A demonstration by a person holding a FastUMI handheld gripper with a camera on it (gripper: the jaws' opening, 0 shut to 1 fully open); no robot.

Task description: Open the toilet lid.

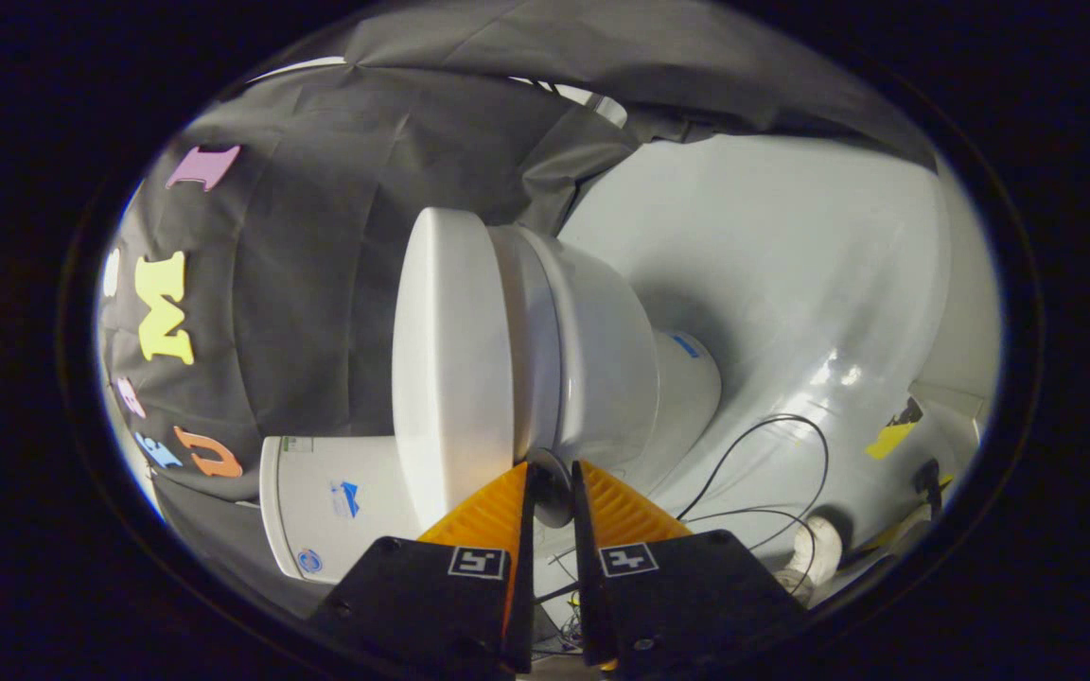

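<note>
The smooth white plastic toilet lid (450, 350) lies flat on the round white toilet bowl (602, 359), so the toilet is not open yet. The view is turned on its side, so the lid looks like it stands up. The gripper (551, 478) sits right at the lid's front edge, and its two fingers are pulled close together with just a thin gap. A small dark round thing (550, 487) sits in that gap, at the crack between lid and bowl. I cannot tell what it is, or if both fingers squeeze it. I think the step now is getting a hold on the lid's edge. Next, the lid needs to swing away from the bowl, toward the white tank (318, 506) behind it. On the lid's far side, by the black cloth wall (318, 284), there is open room. Thin black wires (772, 454) lie on the pale floor (791, 265) past the bowl, well away from the lid.
</note>
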